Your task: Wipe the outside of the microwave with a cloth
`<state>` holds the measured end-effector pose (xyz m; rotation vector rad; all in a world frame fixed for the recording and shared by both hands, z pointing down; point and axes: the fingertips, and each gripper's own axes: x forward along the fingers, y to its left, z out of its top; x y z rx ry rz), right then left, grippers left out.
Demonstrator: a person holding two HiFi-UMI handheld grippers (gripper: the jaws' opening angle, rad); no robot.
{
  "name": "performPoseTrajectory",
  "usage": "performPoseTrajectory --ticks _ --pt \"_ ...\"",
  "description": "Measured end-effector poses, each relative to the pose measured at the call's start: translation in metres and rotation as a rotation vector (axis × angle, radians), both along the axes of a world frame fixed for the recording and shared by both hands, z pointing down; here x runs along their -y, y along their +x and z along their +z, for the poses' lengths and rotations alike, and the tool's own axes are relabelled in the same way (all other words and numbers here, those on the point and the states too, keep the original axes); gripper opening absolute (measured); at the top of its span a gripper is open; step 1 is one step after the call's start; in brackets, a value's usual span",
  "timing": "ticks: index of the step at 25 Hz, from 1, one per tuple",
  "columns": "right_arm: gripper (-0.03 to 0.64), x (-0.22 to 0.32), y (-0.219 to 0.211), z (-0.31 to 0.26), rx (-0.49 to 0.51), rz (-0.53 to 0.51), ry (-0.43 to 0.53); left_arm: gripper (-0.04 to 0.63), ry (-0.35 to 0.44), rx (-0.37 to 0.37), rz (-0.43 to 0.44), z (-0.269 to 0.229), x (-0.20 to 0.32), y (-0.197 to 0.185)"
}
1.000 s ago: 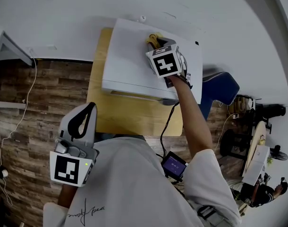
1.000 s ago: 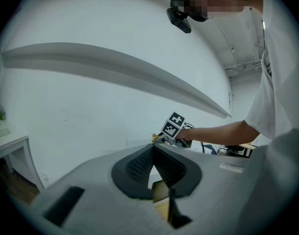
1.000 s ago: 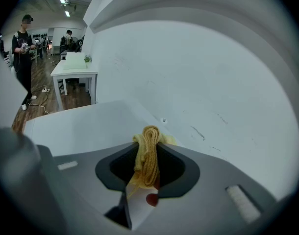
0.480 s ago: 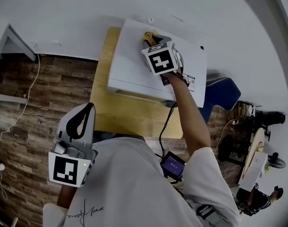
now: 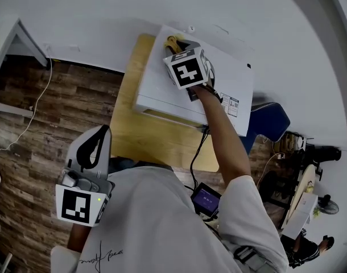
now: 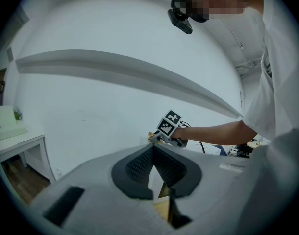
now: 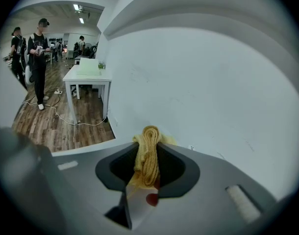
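Microwave, white, standing on a light wooden table against a white wall, top face towards the head view; white label stuck near its right edge.
Blue chair, just right of the table, partly hidden behind the microwave.
Left gripper, held low beside the person's body, well apart from the microwave; jaws closed tip to tip, nothing between them.
Right gripper, held at arm's length over the microwave's top, near the rear edge by the wall; jaws clamped on a cloth.
Cloth, yellow, folded into a thick wad, pinched upright between the right gripper's pads, its end sticking out past the jaw tips at the microwave's back edge.
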<state>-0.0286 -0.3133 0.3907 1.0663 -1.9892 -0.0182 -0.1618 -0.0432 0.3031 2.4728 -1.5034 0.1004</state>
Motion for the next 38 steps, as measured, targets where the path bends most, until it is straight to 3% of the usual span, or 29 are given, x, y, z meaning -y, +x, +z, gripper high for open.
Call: performPoseTrajectory --ticks 6,12,16,24,38 --pt "0.117 -0.004 -0.023 0.000 0.011 -0.037 -0.006 -0.003 -0.004 -0.005 -0.028 0.001 -0.006 -0.008" --pt "0.117 -0.026 -0.062 -0.021 0.258 -0.092 -0.093 -0.003 -0.017 -0.011 -0.021 0.005 -0.008 -0.009" --pt "0.117 -0.034 -0.058 -0.052 0.314 -0.102 -0.054 -0.003 -0.015 -0.013 0.007 0.003 -0.007 0.000" --pt "0.118 -0.044 0.004 -0.077 0.274 -0.013 0.036 -0.003 -0.018 -0.011 0.110 0.007 -0.007 0.024" --pt "0.118 -0.064 0.175 -0.065 0.139 0.253 0.069 -0.003 -0.027 -0.014 0.263 0.017 -0.003 0.088"
